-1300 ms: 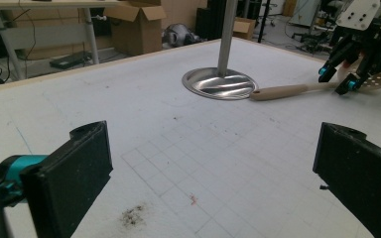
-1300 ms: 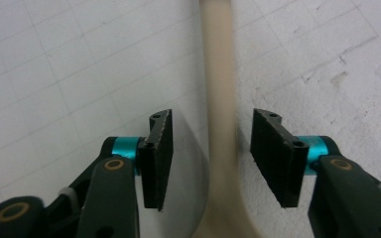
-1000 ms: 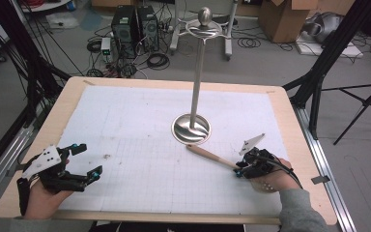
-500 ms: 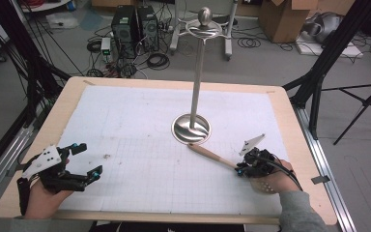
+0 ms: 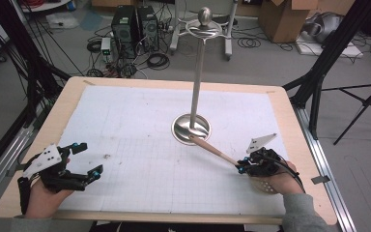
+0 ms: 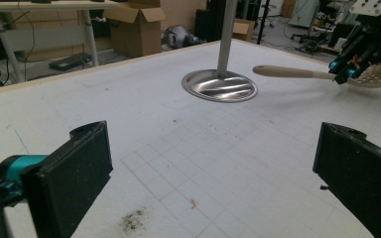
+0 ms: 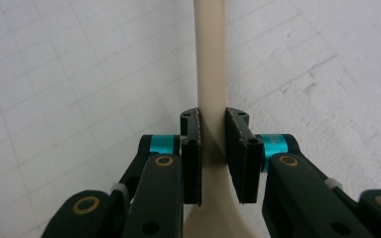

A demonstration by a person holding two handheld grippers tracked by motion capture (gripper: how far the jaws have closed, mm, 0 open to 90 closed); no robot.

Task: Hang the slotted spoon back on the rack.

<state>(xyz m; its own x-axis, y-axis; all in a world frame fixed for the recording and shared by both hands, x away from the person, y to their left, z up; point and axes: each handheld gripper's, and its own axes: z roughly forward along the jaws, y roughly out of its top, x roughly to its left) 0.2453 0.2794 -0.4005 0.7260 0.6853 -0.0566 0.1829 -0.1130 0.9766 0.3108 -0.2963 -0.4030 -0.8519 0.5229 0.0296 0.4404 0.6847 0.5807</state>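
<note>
Right gripper view: we are clamping our right gripper (image 7: 212,148) on the beige spoon handle (image 7: 211,59); our left gripper (image 6: 213,173) is resting spread wide, holding nothing.

Light was bright, even and soft from overhead, with only faint shadows on the white mat (image 5: 140,125). The stand's steel base (image 6: 220,85) showed streaky glare. Around that base the left gripper view was sharp, but the near jaws and the room behind it were blurred.
</note>
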